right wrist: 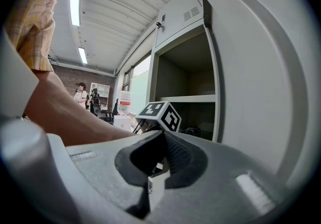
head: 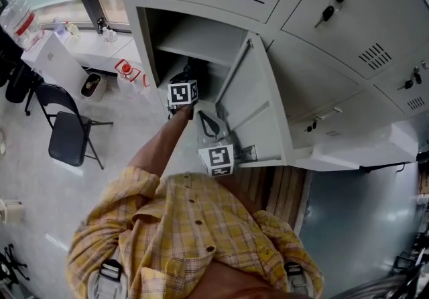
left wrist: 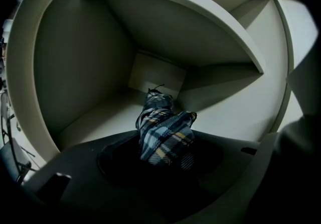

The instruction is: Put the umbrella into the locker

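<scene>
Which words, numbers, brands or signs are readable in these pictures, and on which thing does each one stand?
No text can be read anywhere.
Marker cube and second marker cube: only black-and-white square patterns, no letters.
Red-and-white packet on the white table: print too small to read.
Water bottle, red label: blurred.
Locker keys: too small to show any number.
</scene>
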Demonstrator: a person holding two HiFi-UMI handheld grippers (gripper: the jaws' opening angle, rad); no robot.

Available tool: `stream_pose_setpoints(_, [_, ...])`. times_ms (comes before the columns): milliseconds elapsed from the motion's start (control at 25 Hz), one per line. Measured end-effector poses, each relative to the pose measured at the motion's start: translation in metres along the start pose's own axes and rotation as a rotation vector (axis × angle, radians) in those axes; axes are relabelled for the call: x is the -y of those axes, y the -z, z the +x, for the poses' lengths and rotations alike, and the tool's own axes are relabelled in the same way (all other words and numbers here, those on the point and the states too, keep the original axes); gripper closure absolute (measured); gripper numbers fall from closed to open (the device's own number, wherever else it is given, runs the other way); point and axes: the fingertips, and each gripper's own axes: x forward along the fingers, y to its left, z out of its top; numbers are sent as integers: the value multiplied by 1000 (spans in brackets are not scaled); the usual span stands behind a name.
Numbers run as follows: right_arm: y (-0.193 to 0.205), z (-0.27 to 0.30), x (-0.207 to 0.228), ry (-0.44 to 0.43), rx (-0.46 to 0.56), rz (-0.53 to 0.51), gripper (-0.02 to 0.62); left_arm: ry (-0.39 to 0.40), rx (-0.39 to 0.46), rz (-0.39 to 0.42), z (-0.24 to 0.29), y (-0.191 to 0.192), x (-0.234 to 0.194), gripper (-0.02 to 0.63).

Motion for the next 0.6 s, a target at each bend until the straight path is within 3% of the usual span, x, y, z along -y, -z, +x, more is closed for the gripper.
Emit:
stream_pose_setpoints(240, [0, -2, -1, -3, -1, -7, 598, -24, -16, -5, 2, 0, 0, 370])
stream_pose_setpoints(600, [-1, -4, -2, -15, -1, -6, 598, -31, 30, 40, -7, -7, 2, 244])
